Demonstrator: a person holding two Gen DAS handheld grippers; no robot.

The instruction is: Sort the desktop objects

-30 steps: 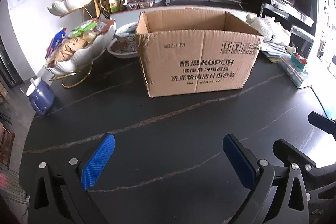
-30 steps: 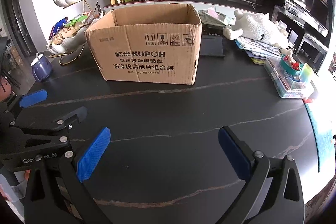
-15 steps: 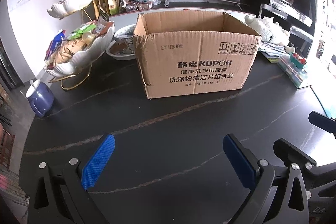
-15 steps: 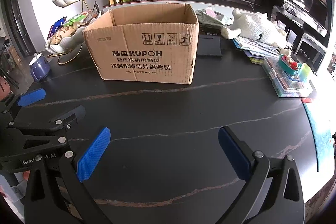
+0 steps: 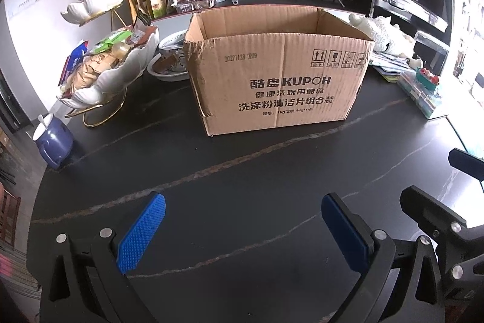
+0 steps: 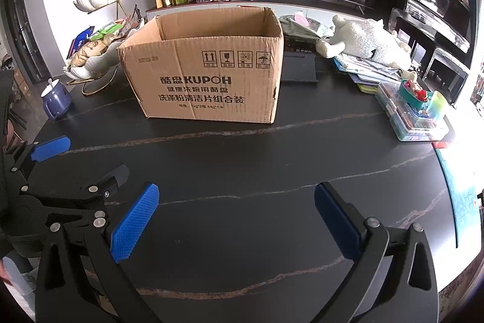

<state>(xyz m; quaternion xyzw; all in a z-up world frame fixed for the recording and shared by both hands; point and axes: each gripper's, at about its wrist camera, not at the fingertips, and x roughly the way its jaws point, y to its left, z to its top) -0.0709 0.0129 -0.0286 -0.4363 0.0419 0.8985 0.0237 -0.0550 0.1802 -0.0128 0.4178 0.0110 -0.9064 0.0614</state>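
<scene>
Both grippers are easing a little nearer the cardboard box point(image 5: 276, 71) than a second ago, jaws wide and empty.
Left gripper point(image 5: 242, 229) and right gripper point(image 6: 234, 217) are hovering over the table's point(image 6: 272, 165) near edge; loose objects are lying well ahead: plush toy point(image 6: 363, 41) and clear organiser point(image 6: 414, 117) toward the far right corner, nearer the right gripper, blue mug point(image 5: 54, 141) at the left edge.

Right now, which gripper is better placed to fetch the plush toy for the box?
Probably the right gripper: the plush toy lies right of the cardboard box, on its side. The left gripper is open too, but nearer the mug.
</scene>
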